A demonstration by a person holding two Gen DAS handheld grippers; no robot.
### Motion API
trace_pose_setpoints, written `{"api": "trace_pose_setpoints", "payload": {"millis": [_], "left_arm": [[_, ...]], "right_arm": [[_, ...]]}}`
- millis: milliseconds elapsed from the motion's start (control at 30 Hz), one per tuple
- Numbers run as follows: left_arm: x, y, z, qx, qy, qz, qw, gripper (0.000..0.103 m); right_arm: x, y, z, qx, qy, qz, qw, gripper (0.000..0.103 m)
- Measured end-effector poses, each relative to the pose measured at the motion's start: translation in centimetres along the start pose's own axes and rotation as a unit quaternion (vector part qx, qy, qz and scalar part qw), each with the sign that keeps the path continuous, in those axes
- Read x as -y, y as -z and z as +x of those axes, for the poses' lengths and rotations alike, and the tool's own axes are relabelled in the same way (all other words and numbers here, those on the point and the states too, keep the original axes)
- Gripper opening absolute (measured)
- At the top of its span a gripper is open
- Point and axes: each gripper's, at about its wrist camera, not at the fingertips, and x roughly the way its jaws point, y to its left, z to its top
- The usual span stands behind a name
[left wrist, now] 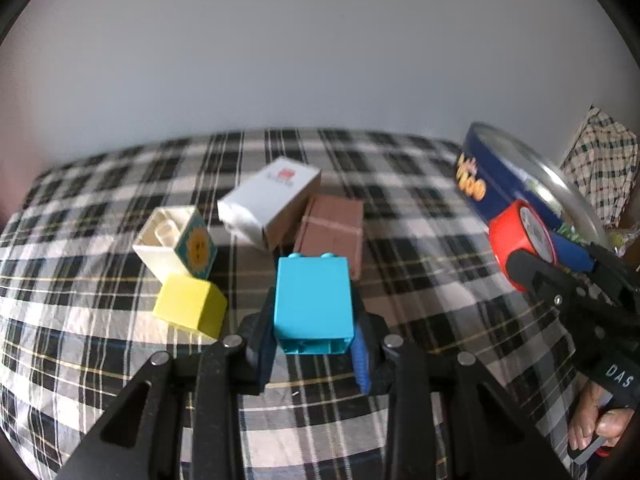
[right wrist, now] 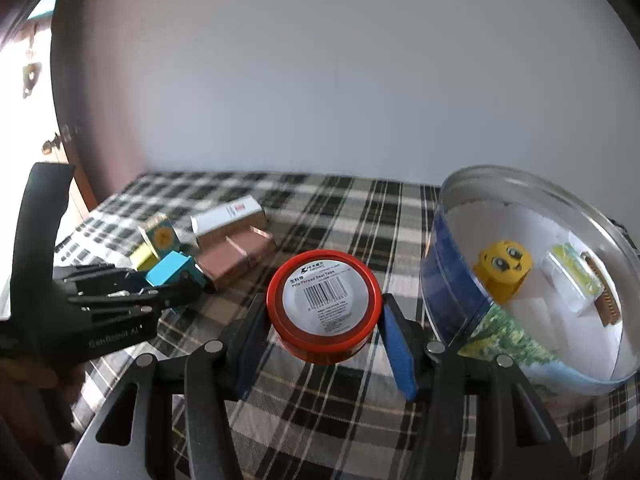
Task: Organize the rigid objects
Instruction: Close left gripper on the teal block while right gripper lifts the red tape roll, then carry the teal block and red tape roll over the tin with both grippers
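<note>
Your left gripper (left wrist: 314, 344) is clamped on the turquoise block (left wrist: 313, 300) — just above the checked cloth (left wrist: 100, 340), near the yellow block (left wrist: 190, 310). Your right gripper (right wrist: 324, 344) grips the red tape tin (right wrist: 324, 304) beside the round clear tub (right wrist: 456, 280).

My jaws carry blue pads. Around the turquoise block (left wrist: 314, 300): a yellow block (left wrist: 190, 310) to its left, a white cube (left wrist: 176, 242) with a teal-and-orange sun face behind that, a brown box (left wrist: 330, 234) and white box (left wrist: 270, 198) beyond, all on black-and-white plaid cloth (left wrist: 100, 208). The tape roll (right wrist: 324, 306) is red, white-labelled.
</note>
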Motion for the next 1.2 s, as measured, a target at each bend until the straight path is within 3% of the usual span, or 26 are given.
{"api": "trace_pose_setpoints", "payload": {"millis": [200,433,1200], "left_arm": [[1.1,-0.1,-1.7,0.059,-0.001,-0.015,0.9982,0.030],[3.4,0.1,-3.2,0.113,-0.012,-0.027,0.9932,0.030],[12.0,-1.4,-1.9,0.132,-0.006,-0.012,0.9912,0.030]], "right_arm": [[1.0,-0.8,-2.5,0.057,-0.035,0.015,0.998,0.057],[2.3,-1.2,-3.9,0.081,-0.054,0.019,0.995,0.057],[9.7,-1.0,-7.1,0.118,-0.002,0.048,0.992,0.057]]}}
